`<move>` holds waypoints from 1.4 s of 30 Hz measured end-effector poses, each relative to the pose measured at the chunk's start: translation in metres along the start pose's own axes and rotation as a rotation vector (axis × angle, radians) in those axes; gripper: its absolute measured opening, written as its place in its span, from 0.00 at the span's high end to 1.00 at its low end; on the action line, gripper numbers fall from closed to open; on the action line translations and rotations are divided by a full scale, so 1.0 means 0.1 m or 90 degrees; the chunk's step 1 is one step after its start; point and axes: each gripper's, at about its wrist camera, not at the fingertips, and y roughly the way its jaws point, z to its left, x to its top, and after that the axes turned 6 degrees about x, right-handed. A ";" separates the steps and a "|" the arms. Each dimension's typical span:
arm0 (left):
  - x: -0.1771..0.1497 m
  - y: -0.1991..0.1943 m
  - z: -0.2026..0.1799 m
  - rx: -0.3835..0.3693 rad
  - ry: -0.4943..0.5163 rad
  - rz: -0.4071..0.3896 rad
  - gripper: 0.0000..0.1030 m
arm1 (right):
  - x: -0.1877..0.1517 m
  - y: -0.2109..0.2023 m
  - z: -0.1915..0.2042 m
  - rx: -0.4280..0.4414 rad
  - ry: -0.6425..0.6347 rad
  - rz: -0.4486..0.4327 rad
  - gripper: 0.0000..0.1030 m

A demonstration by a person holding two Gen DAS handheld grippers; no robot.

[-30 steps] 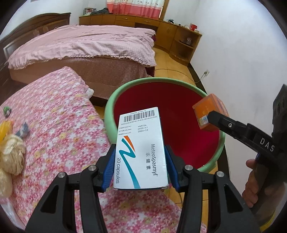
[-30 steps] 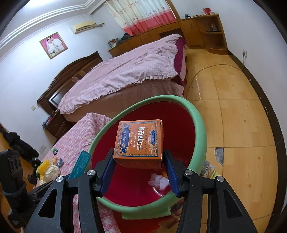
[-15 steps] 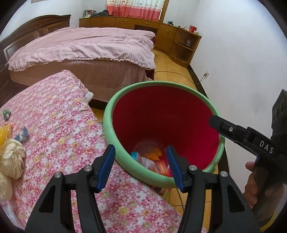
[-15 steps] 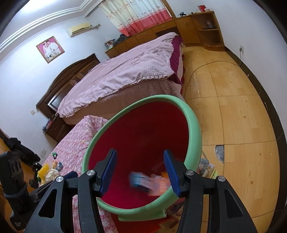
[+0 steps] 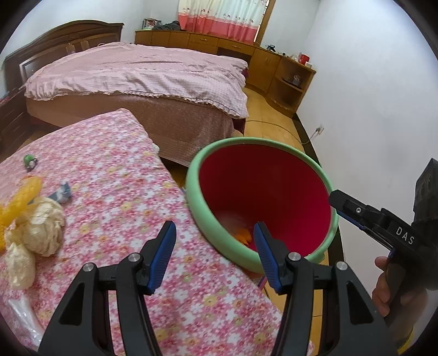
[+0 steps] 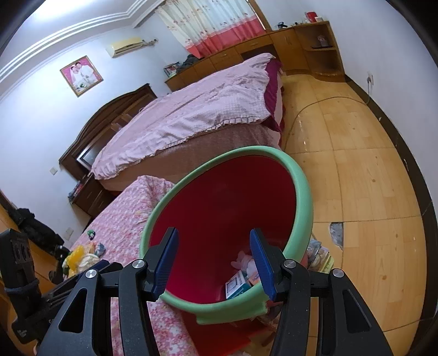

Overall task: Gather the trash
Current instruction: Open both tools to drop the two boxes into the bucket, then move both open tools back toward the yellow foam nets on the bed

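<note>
Beside the floral tablecloth (image 5: pixel 123 208), both tongs, left (image 5: pixel 215 257) and right (image 6: pixel 213 263), gape over the bin (image 6: pixel 301 191).

A big bed (image 5: pixel 142 74) fills the far side of the room under a pink checked cover with a frilled edge, its dark wooden headboard (image 6: pixel 109 115) against the wall. Above that hangs a framed portrait (image 6: pixel 81 75), and higher up an air conditioner (image 6: pixel 126 46). Red-and-white curtains (image 5: pixel 224 16) hang over a run of wooden cabinets (image 5: pixel 208 43) that ends in a corner shelf (image 5: pixel 293 79). The floor (image 6: pixel 356 169) is pale wood boards with a chipped patch (image 6: pixel 336 235). A cable runs across it to a wall socket (image 5: pixel 319 128). Nearer, a pink floral cloth (image 5: pixel 131 191) covers a flat surface.
</note>
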 end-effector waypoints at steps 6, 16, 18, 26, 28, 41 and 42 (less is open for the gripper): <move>-0.03 -0.18 0.18 0.014 -0.025 -0.015 0.43 | -0.05 -0.04 0.14 0.009 -0.010 0.000 0.45; -0.10 -0.49 0.69 0.061 -0.082 -0.045 0.43 | -0.15 -0.03 0.48 0.032 -0.035 0.012 0.45; -0.11 -0.54 0.80 0.070 -0.090 -0.050 0.43 | -0.17 -0.02 0.55 0.037 -0.042 0.015 0.45; -0.18 -0.79 1.35 0.124 -0.128 -0.071 0.43 | -0.26 0.12 0.91 0.049 -0.073 0.037 0.45; -0.19 -0.85 1.53 0.143 -0.142 -0.075 0.43 | -0.28 0.17 0.98 0.051 -0.078 0.044 0.45; -0.29 -0.89 2.74 0.237 -0.242 -0.048 0.43 | -0.42 0.62 1.56 0.069 -0.124 0.092 0.45; -0.30 -0.85 2.83 0.242 -0.250 -0.041 0.43 | -0.42 0.65 1.59 0.069 -0.126 0.094 0.45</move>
